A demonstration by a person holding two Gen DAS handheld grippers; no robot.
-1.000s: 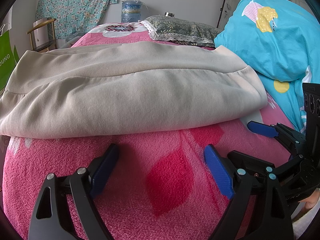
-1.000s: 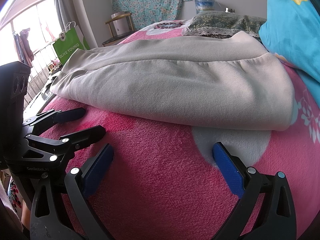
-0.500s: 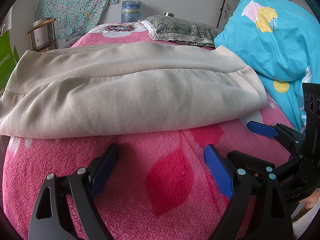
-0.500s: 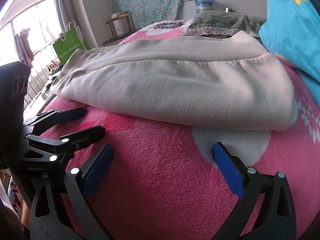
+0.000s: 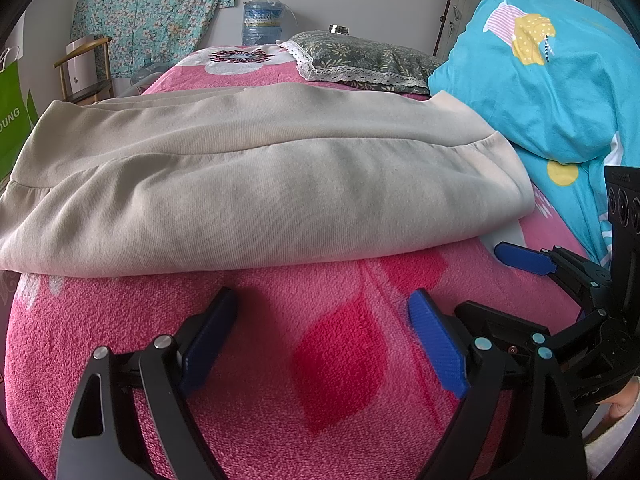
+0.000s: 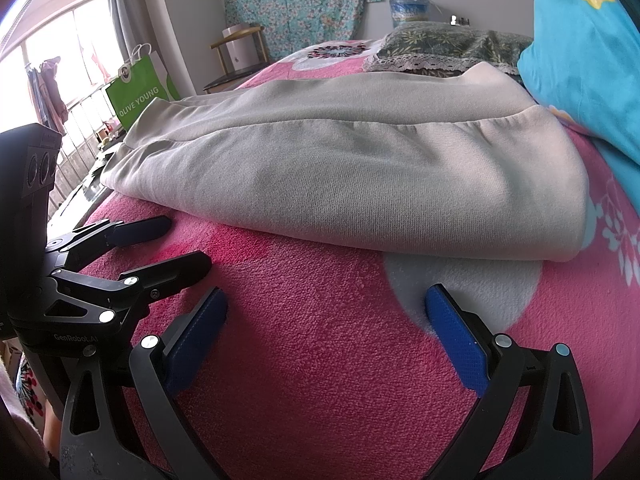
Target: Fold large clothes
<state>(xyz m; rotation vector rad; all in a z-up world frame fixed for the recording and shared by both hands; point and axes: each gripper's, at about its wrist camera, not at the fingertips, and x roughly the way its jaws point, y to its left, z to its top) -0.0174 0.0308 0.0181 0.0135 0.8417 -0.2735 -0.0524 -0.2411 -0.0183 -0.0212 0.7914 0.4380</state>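
Note:
A large beige garment [image 5: 256,184] lies folded in layers across the pink blanket [image 5: 328,360], its folded edge facing me; it also shows in the right wrist view [image 6: 360,172]. My left gripper [image 5: 320,320] is open and empty, resting low on the blanket just short of the garment's near edge. My right gripper [image 6: 326,320] is open and empty, likewise just short of the garment. The right gripper appears at the right of the left wrist view [image 5: 472,276], and the left gripper at the left of the right wrist view [image 6: 176,244].
A turquoise duvet [image 5: 552,92] is heaped at the right, touching the garment's right end. A grey leaf-print pillow [image 5: 360,60] lies at the bed's far end. A green shopping bag [image 6: 140,88], a wooden chair [image 6: 240,52] and a water jug [image 5: 262,20] stand beyond the bed.

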